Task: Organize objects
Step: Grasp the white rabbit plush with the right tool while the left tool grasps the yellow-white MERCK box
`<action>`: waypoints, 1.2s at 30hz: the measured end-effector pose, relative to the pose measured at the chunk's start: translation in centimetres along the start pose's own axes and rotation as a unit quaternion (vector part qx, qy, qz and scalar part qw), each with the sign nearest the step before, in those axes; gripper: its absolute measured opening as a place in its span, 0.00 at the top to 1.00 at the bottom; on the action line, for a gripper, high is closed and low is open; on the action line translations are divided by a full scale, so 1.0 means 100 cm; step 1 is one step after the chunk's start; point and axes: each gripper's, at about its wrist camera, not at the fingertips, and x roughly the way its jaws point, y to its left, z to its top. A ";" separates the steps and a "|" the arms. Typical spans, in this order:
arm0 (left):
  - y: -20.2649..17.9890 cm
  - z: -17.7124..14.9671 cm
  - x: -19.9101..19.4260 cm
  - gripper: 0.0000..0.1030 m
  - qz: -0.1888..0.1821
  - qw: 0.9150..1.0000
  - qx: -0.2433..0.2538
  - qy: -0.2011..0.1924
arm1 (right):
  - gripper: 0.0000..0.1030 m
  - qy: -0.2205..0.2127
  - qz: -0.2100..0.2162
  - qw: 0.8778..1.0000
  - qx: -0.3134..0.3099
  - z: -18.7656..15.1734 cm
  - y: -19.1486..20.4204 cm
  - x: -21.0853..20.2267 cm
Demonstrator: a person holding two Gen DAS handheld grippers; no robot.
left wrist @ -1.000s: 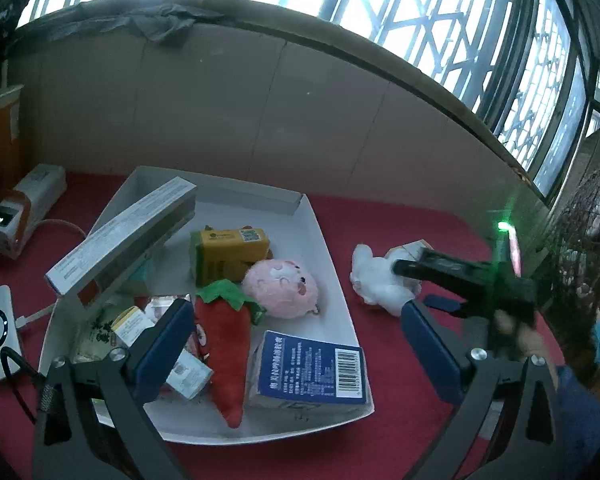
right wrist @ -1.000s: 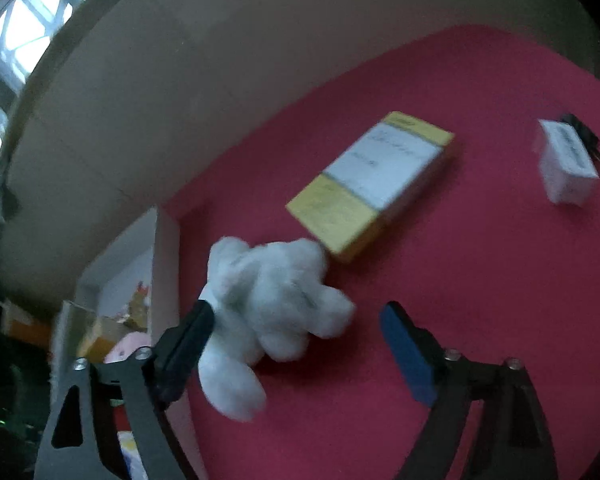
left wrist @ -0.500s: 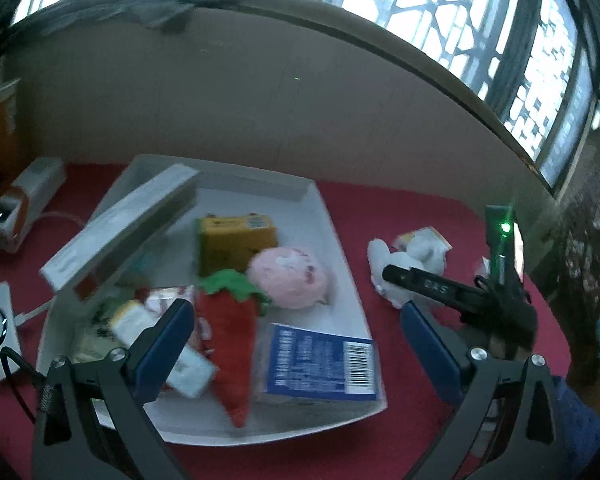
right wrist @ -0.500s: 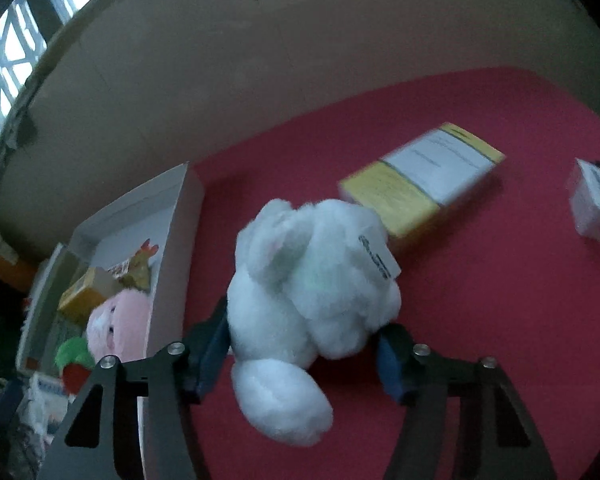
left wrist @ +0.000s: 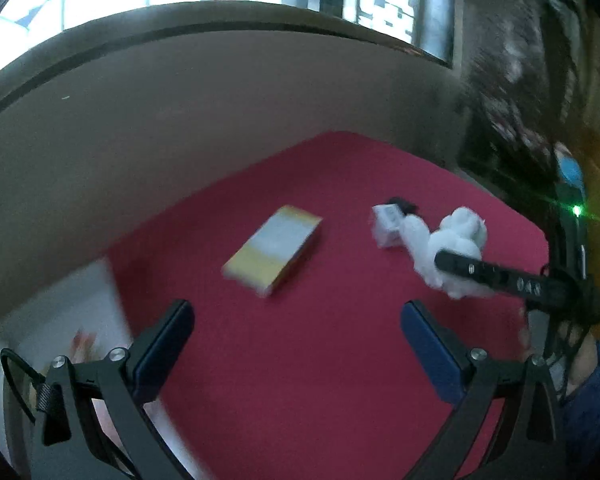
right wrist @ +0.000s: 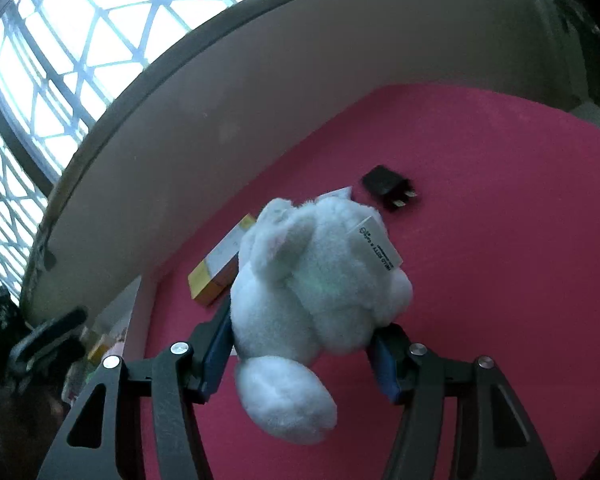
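A white plush rabbit (right wrist: 316, 280) with a paper tag hangs above the red table, and my right gripper (right wrist: 300, 352) is shut on its body with both blue pads pressed into the fur. The left wrist view shows the same rabbit (left wrist: 456, 248) at the right, held up by the right gripper (left wrist: 460, 270). My left gripper (left wrist: 296, 340) stands open over bare red cloth with nothing between its fingers. Beyond it lies a yellow and white box (left wrist: 274, 254), also visible as the box (right wrist: 216, 268) behind the rabbit. The white tray (left wrist: 68, 316) sits at the left edge.
A small white carton (left wrist: 386, 226) lies right of the yellow box, and a black plug adapter (right wrist: 386, 186) lies beside it. A beige wall under barred windows borders the far side of the table (right wrist: 500, 240). A person's blue sleeve (left wrist: 592, 412) is at the right.
The right gripper shut on the white rabbit and lifted it off the table. The left gripper swung right, from over the tray to over the red cloth near the yellow box.
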 end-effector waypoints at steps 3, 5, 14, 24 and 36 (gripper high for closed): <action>-0.007 0.025 0.042 0.00 -0.019 0.999 0.039 0.026 | 0.37 0.002 0.016 1.000 0.027 -0.004 -0.017 0.009; -0.007 0.034 0.070 0.00 -0.009 0.997 0.072 0.041 | 0.37 0.006 0.020 0.999 0.040 -0.008 -0.024 0.017; 0.023 0.037 0.162 0.00 -0.015 0.994 0.055 0.097 | 0.37 0.001 0.043 0.998 0.034 -0.012 -0.035 -0.007; 0.027 0.027 0.177 0.04 -0.007 0.991 0.041 0.126 | 0.37 -0.002 0.055 0.998 0.037 -0.015 -0.048 -0.009; 0.014 0.007 0.152 0.45 0.033 0.994 0.010 0.101 | 0.37 -0.001 0.054 0.998 0.036 -0.016 -0.047 -0.001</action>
